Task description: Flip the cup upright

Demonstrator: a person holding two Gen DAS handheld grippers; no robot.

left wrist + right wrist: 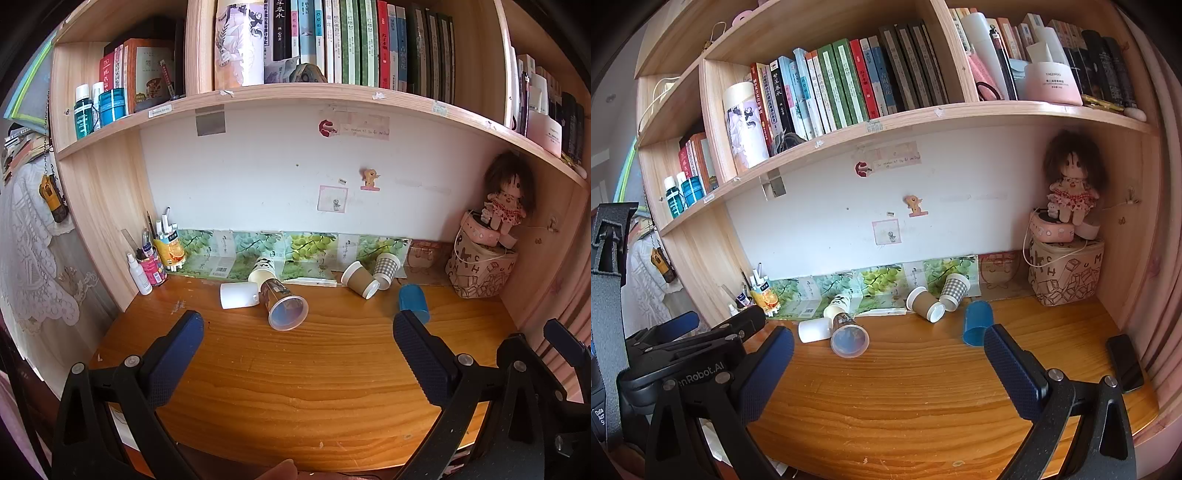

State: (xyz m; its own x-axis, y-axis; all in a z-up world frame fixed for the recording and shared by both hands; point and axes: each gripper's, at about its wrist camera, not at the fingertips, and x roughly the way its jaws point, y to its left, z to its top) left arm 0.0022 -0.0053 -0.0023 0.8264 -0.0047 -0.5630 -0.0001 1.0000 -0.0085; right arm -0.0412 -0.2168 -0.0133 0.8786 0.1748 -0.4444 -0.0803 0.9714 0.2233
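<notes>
Six cups are lying tipped near the back of the table (295,369), the clear plastic cup (286,304) being nearest with its mouth facing forward. The left gripper (297,334) and right gripper (888,349) are both being held with fingers apart, empty. The cup's wall is best being approached squarely before any rotating is attempted

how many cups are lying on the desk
6: white cup, panda cup, clear cup at left-centre; brown cup, checked cup, blue cup at right. None seem hidden.
</notes>
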